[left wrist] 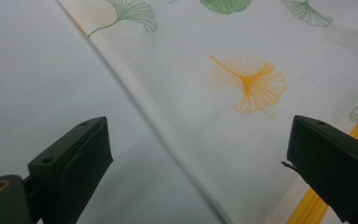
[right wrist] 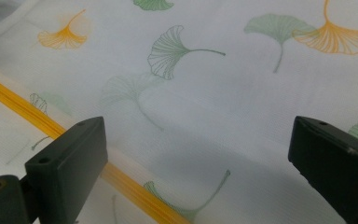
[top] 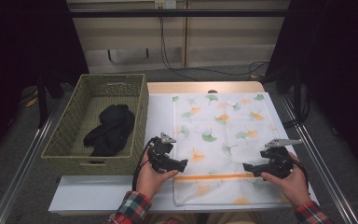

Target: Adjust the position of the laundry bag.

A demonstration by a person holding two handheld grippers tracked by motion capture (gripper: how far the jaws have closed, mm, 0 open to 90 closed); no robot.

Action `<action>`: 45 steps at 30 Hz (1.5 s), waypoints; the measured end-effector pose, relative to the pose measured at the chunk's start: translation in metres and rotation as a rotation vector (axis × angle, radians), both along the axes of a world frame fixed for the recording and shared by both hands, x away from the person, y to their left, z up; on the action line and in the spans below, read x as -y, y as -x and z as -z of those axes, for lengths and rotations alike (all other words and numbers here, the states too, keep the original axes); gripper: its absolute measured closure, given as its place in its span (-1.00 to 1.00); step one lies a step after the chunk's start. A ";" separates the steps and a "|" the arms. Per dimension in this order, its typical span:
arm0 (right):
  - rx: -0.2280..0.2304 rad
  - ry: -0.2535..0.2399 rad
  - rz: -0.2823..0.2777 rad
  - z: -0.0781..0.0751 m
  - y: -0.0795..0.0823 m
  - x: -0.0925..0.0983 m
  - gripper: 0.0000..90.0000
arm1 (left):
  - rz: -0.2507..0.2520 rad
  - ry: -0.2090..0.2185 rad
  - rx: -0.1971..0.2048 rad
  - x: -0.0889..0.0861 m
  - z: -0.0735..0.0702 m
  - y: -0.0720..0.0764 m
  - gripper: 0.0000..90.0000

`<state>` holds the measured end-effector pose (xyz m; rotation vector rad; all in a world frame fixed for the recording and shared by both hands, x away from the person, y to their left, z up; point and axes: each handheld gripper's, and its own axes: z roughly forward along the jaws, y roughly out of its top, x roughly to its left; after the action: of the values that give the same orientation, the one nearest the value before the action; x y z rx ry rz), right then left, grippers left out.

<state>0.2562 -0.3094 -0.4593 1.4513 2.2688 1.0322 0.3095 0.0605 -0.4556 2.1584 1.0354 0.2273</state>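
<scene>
- A cloth (top: 223,140) lies spread flat on the white tabletop (top: 98,191), just right of the basket (top: 70,126), with a strip of bare tabletop between them.
- The cloth is white and thin, printed with scattered ginkgo leaves in orange, green and pale grey-green, some filled in and some drawn only in outline.
- An orange stripe (top: 209,177) runs straight across the cloth near its front edge; below the stripe the print carries on.
- In the left claw view the cloth's left edge (left wrist: 168,140) runs as a straight hemmed line across the tabletop, and an orange outlined leaf (left wrist: 251,86) lies beside it.
- In the right claw view the cloth looks smooth, and fainter leaves show through the weave.
- The left claw (top: 182,164) is at the cloth's left edge, near the stripe, farther from the basket than the edge itself; its jaws stand wide apart and hold nothing.
- The right claw (top: 247,167) is over the cloth's right part, well away from the basket, just above the stripe; its jaws are also spread wide with nothing between them.
- The basket is woven, olive-coloured, and holds a dark bundle (top: 111,129).
</scene>
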 end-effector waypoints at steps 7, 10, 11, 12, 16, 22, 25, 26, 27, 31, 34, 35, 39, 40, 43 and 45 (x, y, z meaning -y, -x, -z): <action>0.005 -0.008 0.001 -0.001 -0.001 0.002 -0.91 | 0.002 0.007 -0.013 0.002 0.000 -0.002 -0.85; 0.005 -0.001 0.002 -0.001 -0.001 0.003 -0.91 | 0.012 -0.003 -0.017 0.001 -0.002 -0.003 -0.85; 0.004 -0.004 0.008 -0.001 -0.001 0.003 -0.91 | 0.008 0.001 -0.016 0.001 -0.002 -0.004 -0.84; -0.003 -0.009 0.010 -0.001 -0.001 0.003 -0.92 | 0.008 0.001 -0.017 0.000 -0.002 -0.004 -0.84; 0.004 -0.008 0.007 -0.002 -0.002 0.005 -0.92 | 0.008 -0.003 -0.026 0.001 -0.001 -0.004 -0.84; 0.001 -0.006 0.001 -0.001 -0.002 0.005 -0.92 | -0.001 0.013 -0.041 0.003 -0.003 -0.006 -0.84; -0.004 -0.003 -0.003 0.000 -0.001 0.004 -0.92 | -0.016 0.011 -0.028 0.007 -0.008 -0.011 -0.82; -0.003 -0.002 -0.002 -0.001 -0.001 0.005 -0.92 | -0.023 0.011 -0.027 0.009 -0.010 -0.014 -0.82; 0.001 -0.006 0.003 -0.002 0.000 0.004 -0.92 | -0.026 0.012 -0.026 0.011 -0.011 -0.016 -0.81; 0.005 -0.013 0.000 -0.003 0.000 0.004 -0.92 | -0.062 0.007 -0.022 0.018 -0.015 -0.026 -0.71; 0.001 -0.014 -0.002 -0.004 0.000 0.003 -0.92 | -0.118 -0.005 -0.006 0.022 -0.015 -0.034 -0.62; 0.002 -0.013 -0.002 -0.004 0.000 0.003 -0.92 | -0.123 -0.008 -0.002 0.022 -0.015 -0.037 -0.56; 0.000 -0.017 -0.006 -0.004 -0.001 0.004 -0.91 | -0.170 -0.025 -0.010 0.020 -0.010 -0.048 -0.29; -0.001 -0.020 -0.008 -0.003 -0.001 0.004 -0.91 | -0.181 -0.024 -0.011 0.020 -0.010 -0.050 -0.25; -0.005 -0.020 -0.007 -0.002 -0.002 0.004 -0.91 | -0.211 -0.031 -0.001 0.021 -0.008 -0.057 -0.12; -0.013 -0.020 -0.011 -0.002 -0.003 0.004 -0.91 | -0.205 -0.075 0.019 0.024 -0.006 -0.061 -0.03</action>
<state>0.2588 -0.3132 -0.4577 1.4593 2.2843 1.0540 0.3704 0.0368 -0.4494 2.1113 1.2555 0.3866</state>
